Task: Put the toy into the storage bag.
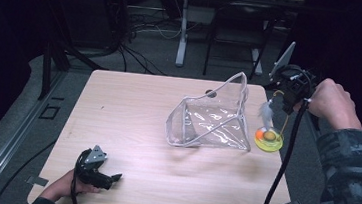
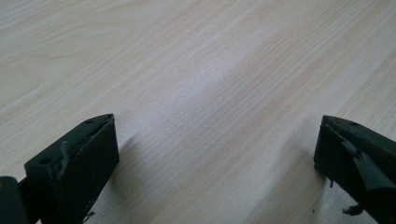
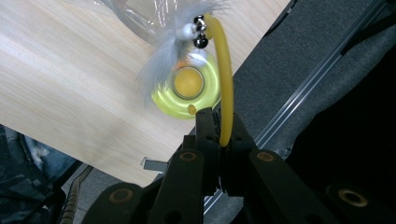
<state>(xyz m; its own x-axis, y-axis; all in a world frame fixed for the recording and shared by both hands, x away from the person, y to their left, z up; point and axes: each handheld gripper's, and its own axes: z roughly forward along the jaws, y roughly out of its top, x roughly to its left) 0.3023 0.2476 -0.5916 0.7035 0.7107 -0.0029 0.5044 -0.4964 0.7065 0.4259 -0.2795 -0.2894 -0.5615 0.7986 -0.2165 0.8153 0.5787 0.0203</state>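
the left gripper [image 1: 111, 178] lies low at the near left of the counter [image 1: 131, 127], held in the left hand [image 1: 63, 186], jaws wide apart. the right gripper [image 1: 289, 100] hangs raised at the far right, jaws pinched together, gripped by the right hand [image 1: 332, 104].

A pale wood-grain table [image 1: 131, 127] is seen, on which a clear plastic pouch [image 1: 212, 120] stands near the middle, a yellow-green disc toy [image 1: 269, 139] sits just beside it toward the right edge.
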